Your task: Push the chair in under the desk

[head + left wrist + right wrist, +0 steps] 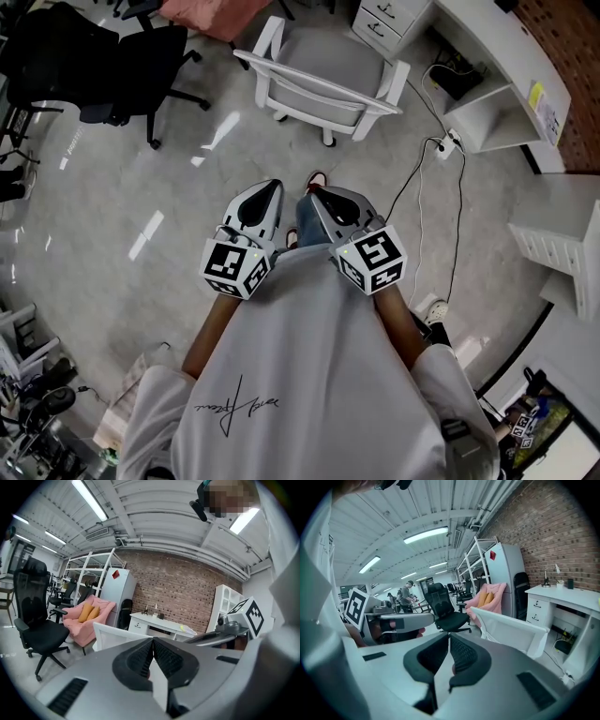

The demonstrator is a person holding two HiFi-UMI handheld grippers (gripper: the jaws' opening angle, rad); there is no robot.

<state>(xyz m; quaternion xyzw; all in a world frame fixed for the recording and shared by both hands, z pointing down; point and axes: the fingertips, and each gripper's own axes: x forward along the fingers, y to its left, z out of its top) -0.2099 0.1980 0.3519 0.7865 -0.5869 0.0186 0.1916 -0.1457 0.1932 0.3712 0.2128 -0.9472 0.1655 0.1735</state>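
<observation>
The white table (497, 42) stands upper right, and the white chair (323, 70) sits on the floor well out from it. The left gripper (270, 187) and right gripper (315, 192), both closed and empty, are well short of the chair. They should meet its back squarely and push evenly.

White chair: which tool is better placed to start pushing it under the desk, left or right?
Right, probably. The right tool sits in line with the middle of the white chair and nearer the desk; the left tool sits toward its left corner. Both are shut, empty, short of it.
</observation>
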